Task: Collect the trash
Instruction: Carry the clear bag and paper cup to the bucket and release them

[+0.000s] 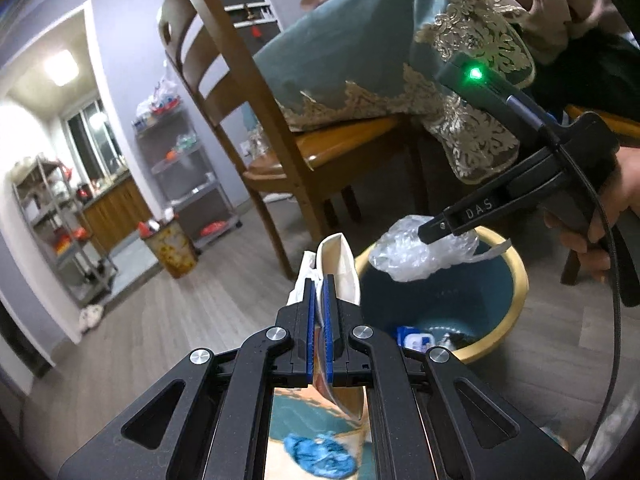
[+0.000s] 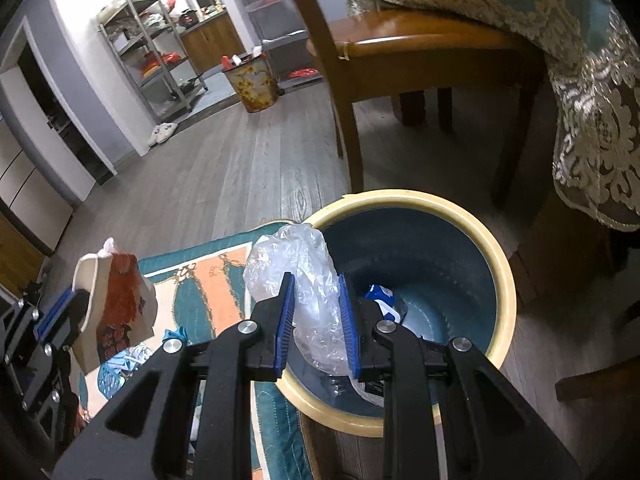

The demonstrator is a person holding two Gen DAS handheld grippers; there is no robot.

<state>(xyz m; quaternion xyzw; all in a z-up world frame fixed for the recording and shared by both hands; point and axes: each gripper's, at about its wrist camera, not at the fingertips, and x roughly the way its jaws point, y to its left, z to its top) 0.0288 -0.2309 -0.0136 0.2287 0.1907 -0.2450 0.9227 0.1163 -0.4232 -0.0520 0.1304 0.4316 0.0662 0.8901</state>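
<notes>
The right gripper (image 2: 316,316) is clamped on a crumpled clear bag (image 2: 304,280), with the bin (image 2: 502,280) just below and ahead of its fingertips; blue-and-white trash (image 2: 384,300) lies in the bin's bottom. The left gripper (image 1: 319,312) pinches a flattened paper carton (image 1: 340,268), and the bin stands just ahead to its right. A rug (image 2: 208,292) lies under the left gripper.

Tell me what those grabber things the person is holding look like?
Both are black plastic with silver bolts and blue ribbed pads. The left gripper is like the right gripper, which has white "DAS" lettering, a green light and a black cable.
</notes>
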